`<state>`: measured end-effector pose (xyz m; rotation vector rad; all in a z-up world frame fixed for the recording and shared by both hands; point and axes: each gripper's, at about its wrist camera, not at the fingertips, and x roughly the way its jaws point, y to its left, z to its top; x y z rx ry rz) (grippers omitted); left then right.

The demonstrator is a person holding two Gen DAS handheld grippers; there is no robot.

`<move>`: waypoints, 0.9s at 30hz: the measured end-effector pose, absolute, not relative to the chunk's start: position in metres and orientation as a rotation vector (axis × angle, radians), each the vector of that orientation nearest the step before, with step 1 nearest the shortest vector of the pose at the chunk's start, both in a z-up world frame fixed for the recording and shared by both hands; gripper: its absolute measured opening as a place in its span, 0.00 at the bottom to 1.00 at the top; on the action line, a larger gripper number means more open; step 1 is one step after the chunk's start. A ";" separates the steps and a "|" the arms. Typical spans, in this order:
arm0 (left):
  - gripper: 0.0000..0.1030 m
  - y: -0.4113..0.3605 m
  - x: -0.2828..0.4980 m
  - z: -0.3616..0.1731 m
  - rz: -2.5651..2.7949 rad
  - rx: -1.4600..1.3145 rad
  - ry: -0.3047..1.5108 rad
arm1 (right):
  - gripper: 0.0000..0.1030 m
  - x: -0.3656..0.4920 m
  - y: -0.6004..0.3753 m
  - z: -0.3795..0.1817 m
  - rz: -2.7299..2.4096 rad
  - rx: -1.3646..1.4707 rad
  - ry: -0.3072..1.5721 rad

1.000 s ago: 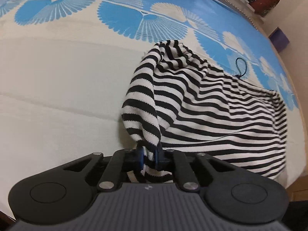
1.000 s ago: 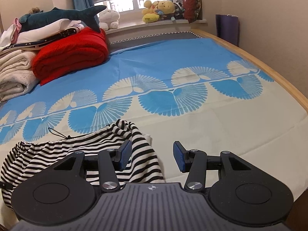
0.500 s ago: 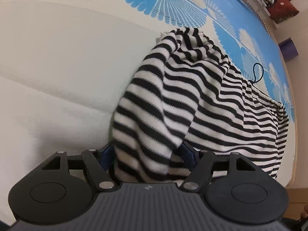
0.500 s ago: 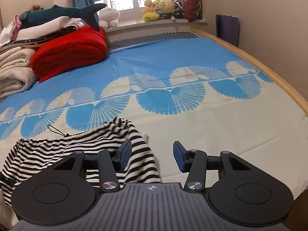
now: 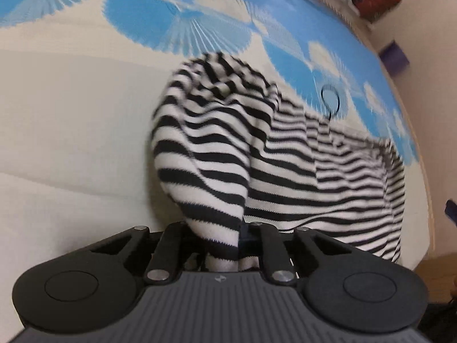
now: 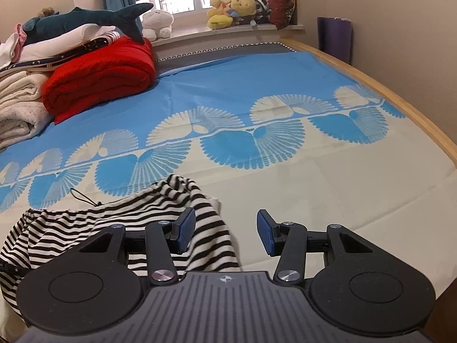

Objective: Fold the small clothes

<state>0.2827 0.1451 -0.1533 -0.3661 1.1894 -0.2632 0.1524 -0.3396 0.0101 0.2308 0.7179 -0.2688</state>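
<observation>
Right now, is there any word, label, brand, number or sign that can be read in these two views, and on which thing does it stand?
No readable text in either view.
Small round emblem on the right tongs housing: a symbol, no letters.
Similar mark on the left tongs housing: too blurred.
Striped garment: no label visible.

Black-and-white striped knit garment [image 5: 285,165], crumpled on bed.
One bunched fold rises into a hump at its left end; remainder lies spread, wrinkled; a thin black cord loop [image 5: 330,101] extends from its far edge.
</observation>
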 end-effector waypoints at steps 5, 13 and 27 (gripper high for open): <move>0.15 0.158 0.265 -0.137 -0.078 -0.218 1.214 | 0.48 0.159 -0.324 0.011 -0.234 0.244 0.710; 0.15 0.138 0.250 -0.079 -0.012 -0.079 1.113 | 0.48 0.164 -0.307 0.020 -0.178 0.228 0.684; 0.15 0.036 0.277 -0.061 -0.264 -0.200 1.047 | 0.48 0.165 -0.323 0.025 -0.191 0.331 0.669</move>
